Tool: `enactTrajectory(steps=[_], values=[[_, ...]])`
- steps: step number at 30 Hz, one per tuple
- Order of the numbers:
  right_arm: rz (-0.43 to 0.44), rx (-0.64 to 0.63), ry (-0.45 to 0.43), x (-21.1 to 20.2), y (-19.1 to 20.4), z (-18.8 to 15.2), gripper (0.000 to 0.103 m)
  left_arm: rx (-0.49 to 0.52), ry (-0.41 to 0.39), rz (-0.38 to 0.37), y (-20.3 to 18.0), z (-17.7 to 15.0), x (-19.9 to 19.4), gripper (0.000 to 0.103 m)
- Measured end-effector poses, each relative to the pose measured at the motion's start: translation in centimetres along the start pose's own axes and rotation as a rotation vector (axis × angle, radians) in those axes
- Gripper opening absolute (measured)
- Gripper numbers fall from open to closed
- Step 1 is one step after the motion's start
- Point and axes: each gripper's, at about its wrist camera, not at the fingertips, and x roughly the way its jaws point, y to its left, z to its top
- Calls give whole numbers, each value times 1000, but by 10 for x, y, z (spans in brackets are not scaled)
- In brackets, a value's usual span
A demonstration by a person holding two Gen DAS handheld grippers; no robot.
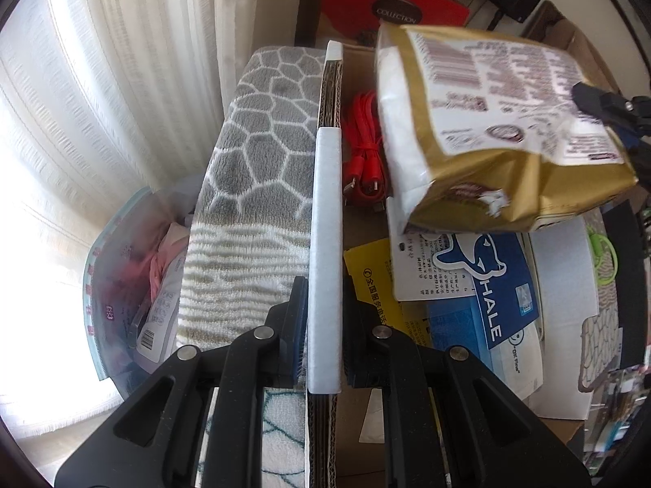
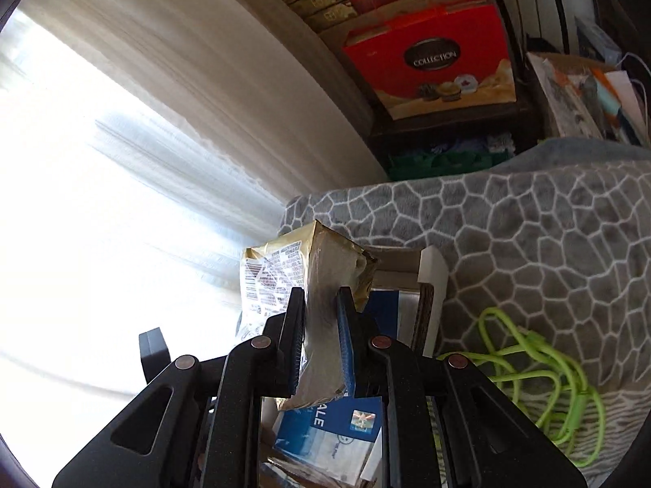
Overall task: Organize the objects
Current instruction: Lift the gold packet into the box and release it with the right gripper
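A: Gold foil, crinkled and half-slack: the gold bag (image 1: 504, 122) hangs over the open cardboard box (image 1: 325, 122), pinched at 1 folded end by the right gripper (image 2: 319, 341), its jaws closed on the bag.

B: How would it handle?

A: Probably light and soft; the foil looks slippery and sags below the pinch. The folded seam seems the safest hold.

B: And the left gripper (image 1: 323, 325)?

A: Clamped on the box's near wall, over its white foam edge strip (image 1: 325, 223), steadying it.

B: What is in the box?

A: A coiled red cable (image 1: 364, 142), a yellow leaflet (image 1: 374, 280), a blue-and-white whale-print pack (image 1: 500, 284) and white packets. Outside, on the grey patterned blanket (image 2: 529, 244), lies a green cable (image 2: 549, 386), well apart from the bag
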Motion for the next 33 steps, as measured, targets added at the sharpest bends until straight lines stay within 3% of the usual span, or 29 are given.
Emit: enactTrajectory(steps=[7,12,16,20,27,30,32,33], values=[[79,79,12,-5,-24,-1,14,-12,2,-17,0,-1,0,12],[82,63,-10,-25,-20,2,14,-4,4,-10,5,2,0,13],[72,76,-16,-18,-23,4,14,7,2,6,-1,0,0,13],[-19,55,-2,6,-31,-2,14,1,2,1,0,-1,0,13],[-207,-160,36,21,-8,-5,13,7,2,5,0,-1,0,13],[-330,-290,43,21,14,-6,22,3,2,2,1,-1,1,13],[-357,-338,19,12,25,-6,28,2,2,1,2,0,0,13],[-348,-348,4,5,29,-5,39,2,2,1,3,0,0,13]])
